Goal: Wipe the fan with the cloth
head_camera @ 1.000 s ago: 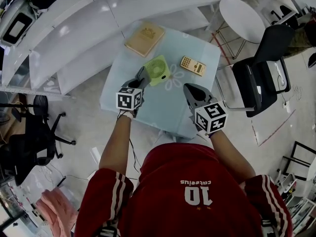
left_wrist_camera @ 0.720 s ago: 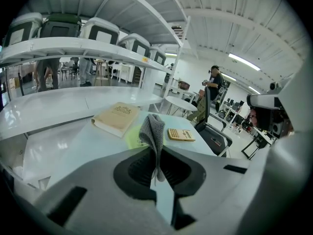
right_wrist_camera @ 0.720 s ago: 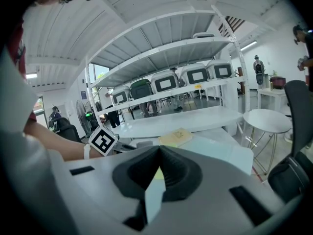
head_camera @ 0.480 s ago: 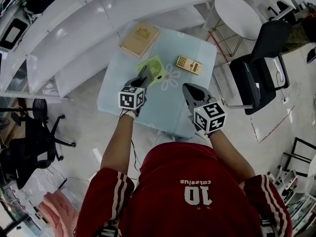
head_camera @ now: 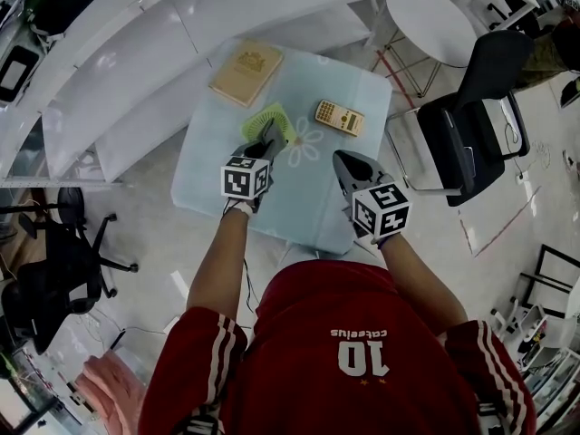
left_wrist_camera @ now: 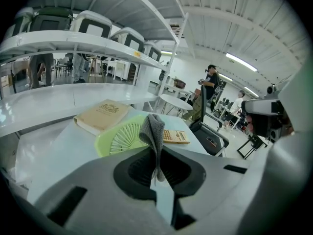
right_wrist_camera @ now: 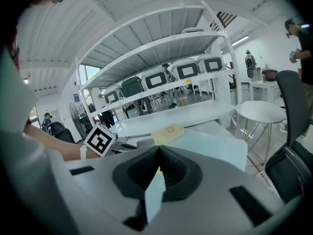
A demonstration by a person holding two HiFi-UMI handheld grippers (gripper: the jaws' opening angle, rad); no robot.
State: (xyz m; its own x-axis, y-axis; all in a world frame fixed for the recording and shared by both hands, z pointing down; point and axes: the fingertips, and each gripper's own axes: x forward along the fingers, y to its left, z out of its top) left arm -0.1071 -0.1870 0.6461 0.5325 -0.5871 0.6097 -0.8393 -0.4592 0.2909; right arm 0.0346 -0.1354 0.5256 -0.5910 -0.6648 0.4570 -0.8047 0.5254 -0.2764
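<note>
The left gripper's [left_wrist_camera: 157, 169] jaws pinch a grey knitted cloth [left_wrist_camera: 154, 133] that stands upright before a lime-green plastic fan [left_wrist_camera: 122, 138], beside a tan book [left_wrist_camera: 102, 115].

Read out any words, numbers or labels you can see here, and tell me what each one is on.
"10": large white digits on the red shirt.
Small word above the 10: looks like "cateelus", too blurred to be sure.
Book: cover emblem and print too small to read.
Calculator: keys too small to read.
Marker cubes: black-and-white square patterns, no letters.
</note>
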